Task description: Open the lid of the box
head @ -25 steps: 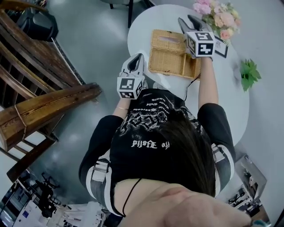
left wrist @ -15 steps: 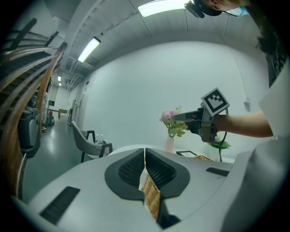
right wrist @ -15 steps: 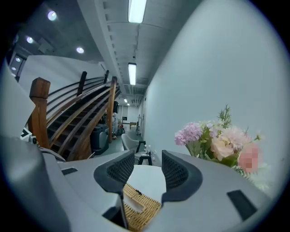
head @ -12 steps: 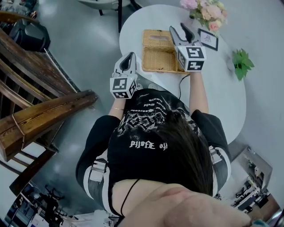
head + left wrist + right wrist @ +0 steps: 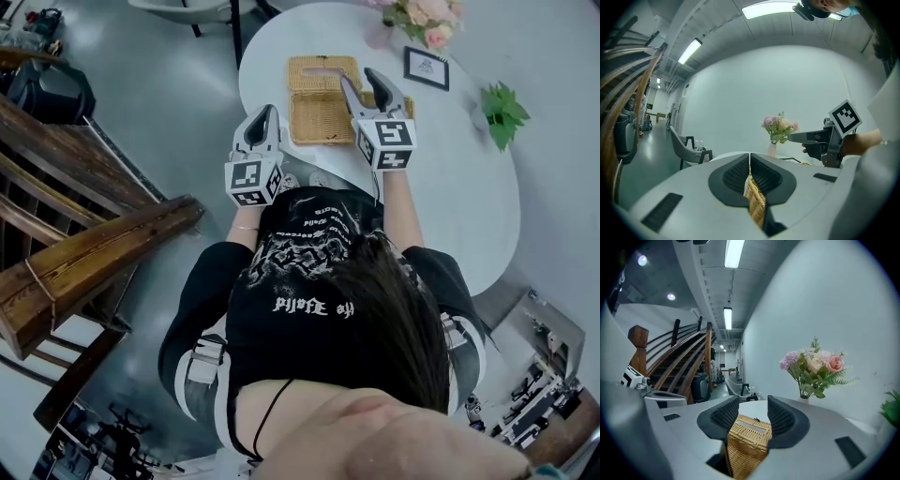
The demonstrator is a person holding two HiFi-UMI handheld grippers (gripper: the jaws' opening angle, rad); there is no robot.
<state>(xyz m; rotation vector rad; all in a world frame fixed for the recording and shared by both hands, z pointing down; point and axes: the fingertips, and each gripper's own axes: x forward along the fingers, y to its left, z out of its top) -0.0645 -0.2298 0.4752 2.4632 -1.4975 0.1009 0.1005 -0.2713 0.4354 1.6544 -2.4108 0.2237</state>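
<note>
A woven wicker box (image 5: 322, 101) stands on the round white table (image 5: 450, 187), its slotted lid (image 5: 314, 71) on the far side. In the right gripper view the box (image 5: 747, 437) lies just beyond the jaws, slot facing up and lid down. My right gripper (image 5: 361, 82) is open, hovering over the box's right part. My left gripper (image 5: 265, 114) is shut with nothing in it, at the table's near-left edge beside the box. Wicker (image 5: 754, 199) shows below its closed jaws.
A vase of pink flowers (image 5: 417, 13), a small framed picture (image 5: 427, 67) and a green leafy sprig (image 5: 502, 111) stand on the far and right side of the table. A wooden stair rail (image 5: 94, 244) runs at the left. A chair (image 5: 689, 147) stands beyond the table.
My right gripper has drawn back from the box's far right corner toward the person and now sits over its near right part. The left gripper has kept its place beside the box.
</note>
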